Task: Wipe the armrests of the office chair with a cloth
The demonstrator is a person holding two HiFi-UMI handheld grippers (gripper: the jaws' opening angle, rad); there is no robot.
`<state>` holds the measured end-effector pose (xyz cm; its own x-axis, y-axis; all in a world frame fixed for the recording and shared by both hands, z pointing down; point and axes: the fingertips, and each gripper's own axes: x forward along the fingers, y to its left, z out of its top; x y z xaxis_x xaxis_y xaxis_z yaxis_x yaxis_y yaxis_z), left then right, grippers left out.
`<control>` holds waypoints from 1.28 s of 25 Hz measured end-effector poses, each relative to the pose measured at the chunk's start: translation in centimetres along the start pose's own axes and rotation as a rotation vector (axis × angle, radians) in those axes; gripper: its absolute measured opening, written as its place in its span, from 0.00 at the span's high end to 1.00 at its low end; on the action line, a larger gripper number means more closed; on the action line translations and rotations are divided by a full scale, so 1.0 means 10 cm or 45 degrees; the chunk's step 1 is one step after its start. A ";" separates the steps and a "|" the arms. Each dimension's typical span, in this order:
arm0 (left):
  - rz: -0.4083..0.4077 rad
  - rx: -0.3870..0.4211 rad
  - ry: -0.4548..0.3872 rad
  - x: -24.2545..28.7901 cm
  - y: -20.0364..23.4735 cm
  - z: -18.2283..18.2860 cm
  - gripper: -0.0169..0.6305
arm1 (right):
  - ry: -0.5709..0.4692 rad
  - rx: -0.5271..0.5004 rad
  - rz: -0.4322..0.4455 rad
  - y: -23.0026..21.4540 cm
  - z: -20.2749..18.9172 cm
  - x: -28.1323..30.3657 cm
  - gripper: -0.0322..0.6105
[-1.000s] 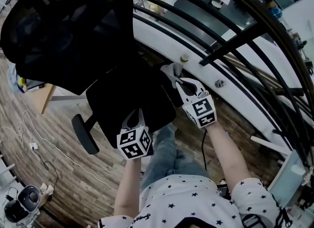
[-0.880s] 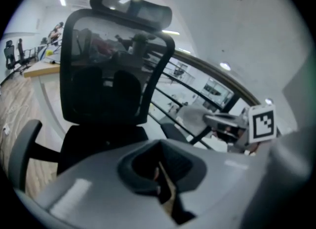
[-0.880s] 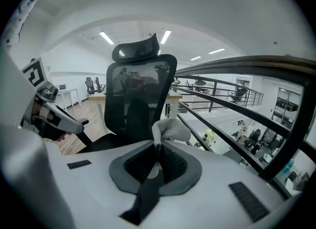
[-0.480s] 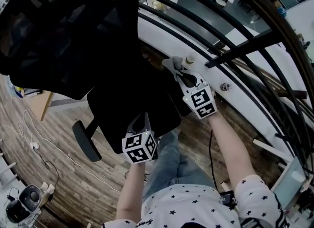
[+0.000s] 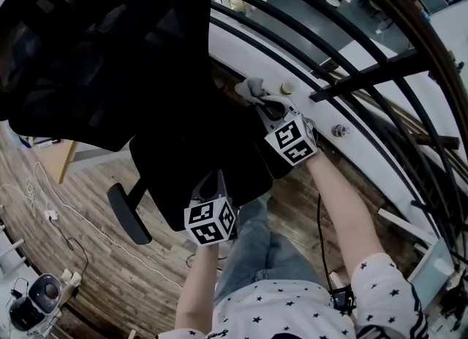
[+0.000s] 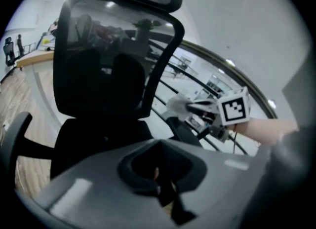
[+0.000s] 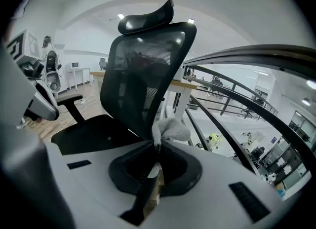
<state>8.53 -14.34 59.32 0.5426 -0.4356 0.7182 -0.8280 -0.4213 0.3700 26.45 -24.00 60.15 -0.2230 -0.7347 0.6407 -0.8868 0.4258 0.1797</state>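
Pinches a bunched pale grey cloth [image 7: 170,129] between the tight-closed jaws of the right gripper [image 7: 157,146], with the wad bulging just past the tips. Holds it at the rear end of the armrest [image 6: 182,132] on the railing side of the black office chair [image 5: 95,45], close against the edge of the mesh backrest [image 7: 143,75]; contact between cloth and armrest pad not discernible. Poises the left gripper [image 5: 210,178] over the front part of the seat [image 5: 197,147], with jaws drawn together on nothing, pointed toward the backrest. Shows the other armrest [image 5: 129,213] well apart from both tools, out on the open side above the wood-plank floor [image 5: 88,257]. Shows too the curved black railing [image 5: 351,74] just beside the right gripper, and a white plug and cable [image 5: 50,216] loose on the floor near the chair. Reaches in from the bottom of the head view with both forearms bare, above a star-print shirt [image 5: 292,308].
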 end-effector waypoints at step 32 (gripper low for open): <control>0.004 -0.002 0.030 -0.01 0.04 -0.15 0.97 | 0.185 -0.009 0.137 0.44 -0.48 0.22 0.91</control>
<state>7.93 -13.29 60.30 0.5365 -0.4179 0.7331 -0.8299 -0.4186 0.3688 24.04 -21.20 65.94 -0.2550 -0.6008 0.7576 -0.8581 0.5018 0.1091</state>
